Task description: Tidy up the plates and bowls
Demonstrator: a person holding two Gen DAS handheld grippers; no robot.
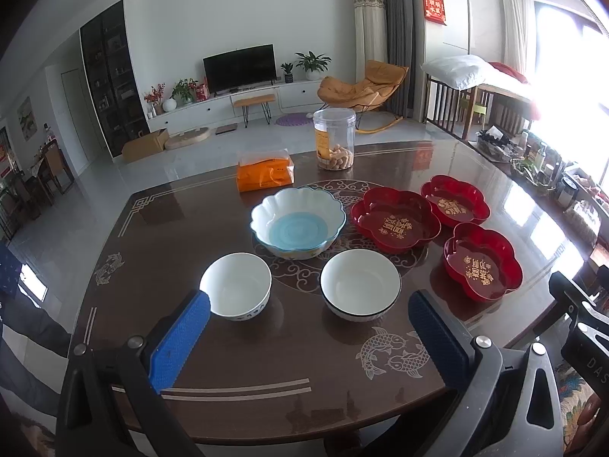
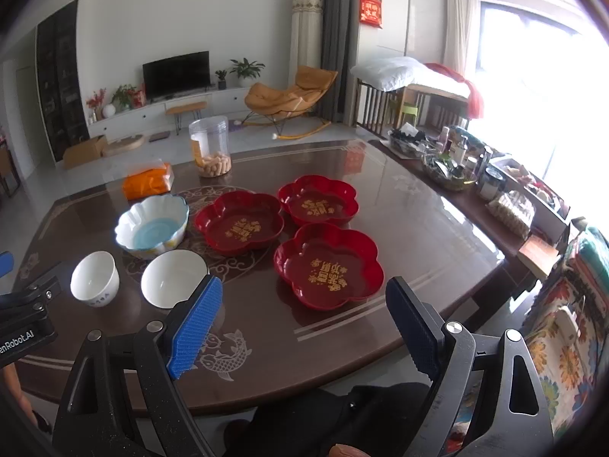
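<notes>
On the dark table (image 1: 160,236) stand two white bowls, a small one (image 1: 236,285) (image 2: 94,278) and a wider dark-rimmed one (image 1: 359,283) (image 2: 174,277). Behind them sits a scalloped white bowl with a blue bottom (image 1: 298,221) (image 2: 152,226). To the right lie three red flower-shaped plates with gold lettering (image 1: 396,219) (image 1: 455,200) (image 1: 482,261) (image 2: 239,221) (image 2: 318,200) (image 2: 327,264). My left gripper (image 1: 308,320) hangs open above the table's near edge, short of the two white bowls. My right gripper (image 2: 304,304) is open too, just short of the nearest red plate. Both hold nothing.
An orange tissue pack (image 1: 265,177) (image 2: 148,181) and a clear jar of snacks (image 1: 335,139) (image 2: 210,146) stand at the table's far side. A cluttered side shelf (image 2: 456,167) runs along the right. A patterned chair (image 2: 571,327) sits near right.
</notes>
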